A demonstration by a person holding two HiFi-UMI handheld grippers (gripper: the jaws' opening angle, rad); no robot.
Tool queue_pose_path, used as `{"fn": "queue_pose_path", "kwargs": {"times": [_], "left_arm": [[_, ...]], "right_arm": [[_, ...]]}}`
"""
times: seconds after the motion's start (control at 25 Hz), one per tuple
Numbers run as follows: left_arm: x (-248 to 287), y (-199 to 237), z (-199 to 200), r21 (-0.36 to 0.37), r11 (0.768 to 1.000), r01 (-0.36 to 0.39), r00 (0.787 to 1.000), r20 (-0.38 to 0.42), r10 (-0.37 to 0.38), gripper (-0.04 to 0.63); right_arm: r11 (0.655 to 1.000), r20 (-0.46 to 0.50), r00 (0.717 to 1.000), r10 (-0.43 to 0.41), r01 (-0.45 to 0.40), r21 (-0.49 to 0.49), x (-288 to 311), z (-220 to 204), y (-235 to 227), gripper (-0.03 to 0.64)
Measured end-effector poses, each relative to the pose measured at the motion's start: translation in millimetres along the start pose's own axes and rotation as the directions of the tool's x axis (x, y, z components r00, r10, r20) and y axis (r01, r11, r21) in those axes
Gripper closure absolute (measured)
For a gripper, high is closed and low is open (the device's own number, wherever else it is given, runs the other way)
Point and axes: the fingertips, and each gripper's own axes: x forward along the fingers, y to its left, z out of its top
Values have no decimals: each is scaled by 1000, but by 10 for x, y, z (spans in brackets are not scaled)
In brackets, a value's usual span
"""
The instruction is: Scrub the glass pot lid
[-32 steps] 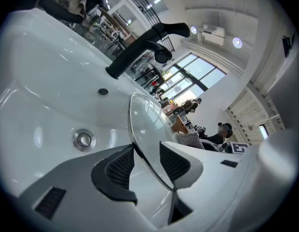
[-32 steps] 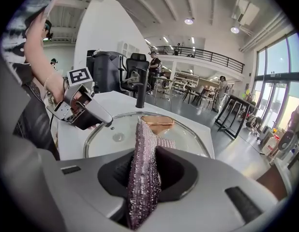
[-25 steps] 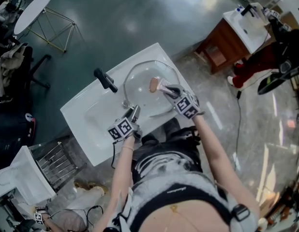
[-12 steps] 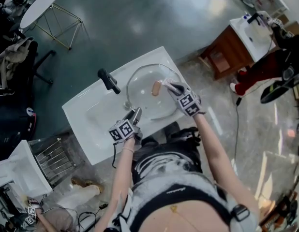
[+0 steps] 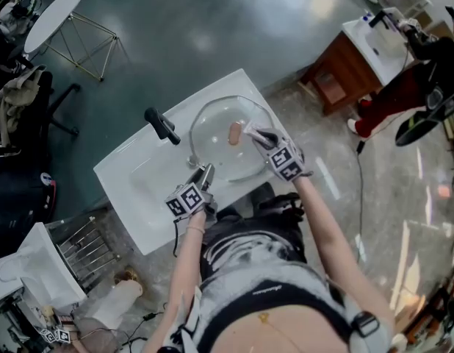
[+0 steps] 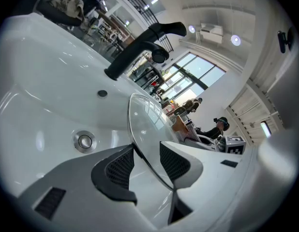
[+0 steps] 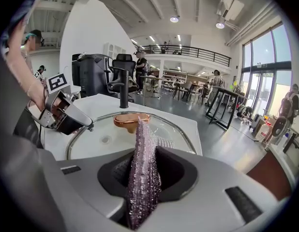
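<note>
Plainly, our left tongs (image 6: 147, 151) were clenched on the near rim of the lid (image 6: 144, 124), one pad on each face of the glass with the metal edge running up between them. Our right tongs (image 7: 142, 158) were clamped on a purple scrub cloth (image 7: 142, 182), which stood up out of the jaws like a fin, its free tip reaching toward the knob (image 7: 131, 119). We could not tell whether the cloth touched the glass.

Beyond the tongs, the lid was held above the sink (image 5: 131, 175), dome and knob facing up, just beside the black tap (image 5: 161, 123). The drain (image 6: 84, 140) showed below and to the left of it.

We judged the lid stiff, fairly heavy for its size, and brittle: a knock on the basin or the tap could chip or crack it. Wet, domed glass would be slick, and a hold at one point of the rim leaves the far side free to tip under the scrubbing. The metal-bound rim seemed the safest place to grip, since the pads bite there on both faces; the knob was the other option. The cloth was soft and limp, so pressure had to come from close behind it.
</note>
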Motion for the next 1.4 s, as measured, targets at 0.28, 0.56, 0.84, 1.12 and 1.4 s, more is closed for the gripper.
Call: {"fn": "queue_pose_path", "kwargs": {"times": [0.28, 0.56, 0.84, 1.12, 1.4], "left_arm": [[-4, -14, 4, -2, 1000, 9, 1000, -3, -9, 433], [-3, -22, -1, 5, 1000, 15, 1000, -6, -15, 433], [-7, -18, 7, 8, 1000, 22, 1000, -7, -22, 433], [-12, -28, 6, 9, 1000, 26, 1000, -10, -26, 433], [-7, -18, 1, 8, 1000, 29, 999, -12, -29, 433]], "right_arm": [[999, 8, 999, 48, -48, -5, -135, -33, 287, 523], [996, 28, 996, 89, -89, -19, -185, -31, 554, 523], [984, 32, 987, 157, -154, -89, -192, 34, 863, 523], [956, 2, 975, 220, -216, -197, -165, 76, 1129, 523], [902, -29, 937, 349, -344, -262, -165, 116, 1486, 523]]}}
